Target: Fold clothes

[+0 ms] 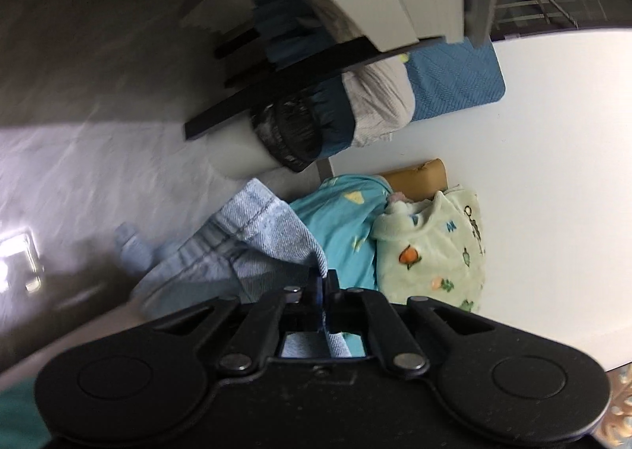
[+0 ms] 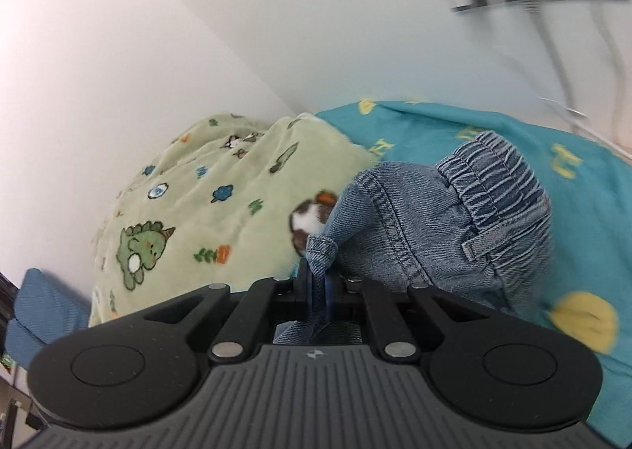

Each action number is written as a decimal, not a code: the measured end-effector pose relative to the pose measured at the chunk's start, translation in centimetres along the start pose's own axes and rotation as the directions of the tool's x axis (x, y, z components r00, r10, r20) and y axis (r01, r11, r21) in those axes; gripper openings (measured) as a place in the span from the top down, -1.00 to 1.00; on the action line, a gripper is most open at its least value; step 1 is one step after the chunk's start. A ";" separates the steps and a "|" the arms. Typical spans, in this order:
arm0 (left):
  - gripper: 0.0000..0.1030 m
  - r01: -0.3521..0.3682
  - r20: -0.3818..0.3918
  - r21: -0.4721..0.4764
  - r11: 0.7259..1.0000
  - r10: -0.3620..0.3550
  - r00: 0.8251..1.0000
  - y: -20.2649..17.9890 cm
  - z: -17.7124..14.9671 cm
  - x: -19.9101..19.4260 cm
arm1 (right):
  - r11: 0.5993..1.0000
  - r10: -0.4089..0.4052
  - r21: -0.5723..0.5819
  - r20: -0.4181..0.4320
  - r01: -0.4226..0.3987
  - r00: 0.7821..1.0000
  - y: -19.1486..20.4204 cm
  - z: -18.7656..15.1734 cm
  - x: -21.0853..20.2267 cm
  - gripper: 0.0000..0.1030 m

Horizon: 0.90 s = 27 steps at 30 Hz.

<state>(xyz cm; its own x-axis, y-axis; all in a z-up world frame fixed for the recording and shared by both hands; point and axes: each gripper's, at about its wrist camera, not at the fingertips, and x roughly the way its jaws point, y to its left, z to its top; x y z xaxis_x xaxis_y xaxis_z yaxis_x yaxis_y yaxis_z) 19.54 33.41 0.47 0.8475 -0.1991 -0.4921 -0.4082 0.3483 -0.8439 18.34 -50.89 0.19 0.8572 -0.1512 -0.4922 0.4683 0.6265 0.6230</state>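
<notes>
Left gripper (image 1: 323,283): jaws pinched together on an edge of the jeans (image 1: 252,247), whose cloth runs back between the fingers.
Right gripper (image 2: 320,283): jaws clamped on a bunched corner of the jeans (image 2: 442,219).
Jeans: gathered over the teal sheet (image 2: 513,125), elastic waistband away from the right gripper.
Green blanket (image 2: 205,204): on the teal sheet, just beside the jeans.
</notes>
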 end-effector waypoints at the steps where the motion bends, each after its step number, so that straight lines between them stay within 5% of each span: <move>1: 0.99 -0.013 0.008 0.019 1.000 0.012 1.000 -0.7 0.5 1.7 | 0.999 -0.017 -0.030 -0.010 0.017 1.000 1.0 0.2 1.6 0.88; 8: 0.99 -0.160 0.017 0.148 0.976 0.159 0.987 -1.7 1.1 13.6 | 0.979 -0.115 -0.175 -0.065 0.103 0.991 3.9 -0.1 12.8 0.88; 14: 0.85 -0.213 0.007 0.288 0.934 0.220 0.975 -0.3 -0.2 17.6 | 0.960 -0.156 -0.250 -0.114 0.124 0.981 1.9 -2.0 17.7 0.88; 17: 0.54 -0.208 -0.002 0.373 0.904 0.224 0.974 -0.5 -1.0 17.2 | 0.947 -0.161 -0.297 -0.103 0.124 0.982 2.3 -2.2 17.2 0.60; 18: 0.40 -0.204 0.002 0.406 0.891 0.223 0.975 -0.9 -1.5 16.8 | 0.945 -0.147 -0.309 -0.094 0.111 0.985 2.6 -2.2 16.6 0.08; 19: 0.32 -0.200 0.009 0.436 0.877 0.218 0.976 -1.3 -2.0 16.3 | 0.942 -0.132 -0.321 -0.086 0.098 0.987 2.8 -2.2 16.0 -0.19; 23: -0.07 -0.157 0.029 0.506 0.848 0.166 0.986 -3.0 -4.7 13.4 | 0.968 -0.101 -0.237 -0.086 0.078 0.991 0.7 -2.1 12.2 -0.13; 27: -0.16 -0.077 -0.012 0.551 0.831 0.100 0.995 -4.4 -9.2 10.4 | 0.991 -0.075 -0.119 -0.092 0.064 0.993 -2.1 -2.0 8.0 -0.14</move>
<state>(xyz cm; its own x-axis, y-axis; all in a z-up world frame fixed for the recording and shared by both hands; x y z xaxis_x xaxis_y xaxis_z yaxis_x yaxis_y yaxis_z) 27.01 21.42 -2.88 0.7983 -0.1743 -0.5764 -0.2172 0.8094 -0.5456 23.81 -51.86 -6.30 0.7964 -0.1271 -0.5913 0.4931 0.7024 0.5133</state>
